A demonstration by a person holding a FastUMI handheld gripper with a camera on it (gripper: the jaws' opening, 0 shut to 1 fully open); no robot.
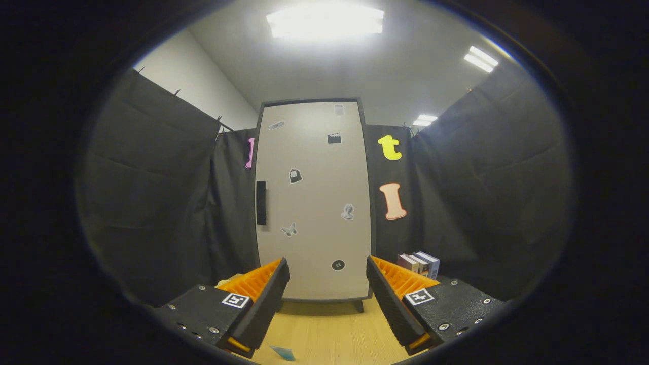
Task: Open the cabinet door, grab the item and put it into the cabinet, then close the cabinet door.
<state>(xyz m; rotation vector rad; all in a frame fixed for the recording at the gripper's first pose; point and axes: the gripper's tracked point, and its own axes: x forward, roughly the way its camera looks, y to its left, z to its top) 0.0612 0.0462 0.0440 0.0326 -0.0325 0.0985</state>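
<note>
On the wooden table (pixel 324 329) stands the closed cabinet (pixel 314 203) — gripper (pixel 328 274) fingers spread wide, empty.

Room evenly lit from ceiling panels (pixel 325 20), main one blown out w/ glare. Cabinet door (pixel 314 203) bright, sharp; dark cloth walls soak up light. Strong fisheye bend twd edges, slight blur there. Soft shadow under cabinet on table (pixel 324 329).
</note>
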